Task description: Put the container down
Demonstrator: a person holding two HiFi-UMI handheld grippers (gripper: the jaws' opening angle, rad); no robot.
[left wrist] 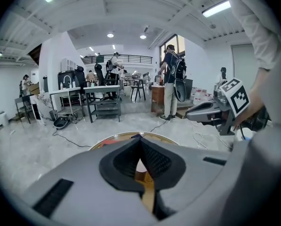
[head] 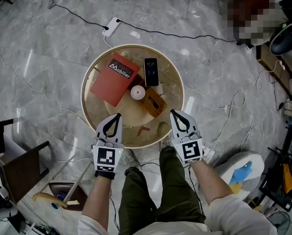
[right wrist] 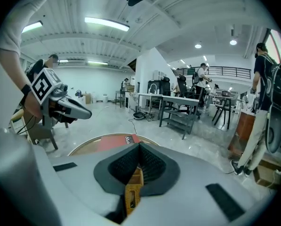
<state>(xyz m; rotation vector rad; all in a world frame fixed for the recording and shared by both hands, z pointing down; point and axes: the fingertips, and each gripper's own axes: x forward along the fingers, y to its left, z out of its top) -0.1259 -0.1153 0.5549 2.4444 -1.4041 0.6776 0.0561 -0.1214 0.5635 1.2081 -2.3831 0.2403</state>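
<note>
Starting at the fingers: the right gripper's [head: 173, 113] fingers [right wrist: 152, 166] are pressed together with nothing pinched between them. The brown bit that shows in the slot in the right gripper view is just the container [head: 153, 103] seen beyond the tips, not something held. Same story on the left gripper [head: 118, 115]: its fingers [left wrist: 155, 160] meet at the tip and they're empty too.

Both grippers hang over the lower edge of the round bench [head: 101, 65], in the middle of the head view, left one at lower left and right one at lower right. The container, a brown boxy thing as far as we can tell, sits flat on the bench just up and left of the right gripper's tips. It's near them, but we see a gap and no contact.

Further out on the bench there's a small white round thing [head: 138, 92] right beside the container, a phone [head: 150, 71] above it and a red book [head: 115, 80] toward the upper left.

So our read is that the put-down is basically done, with the container resting on the bench and let go. All that looks left is pulling the right gripper back clear of it without bumping it.
</note>
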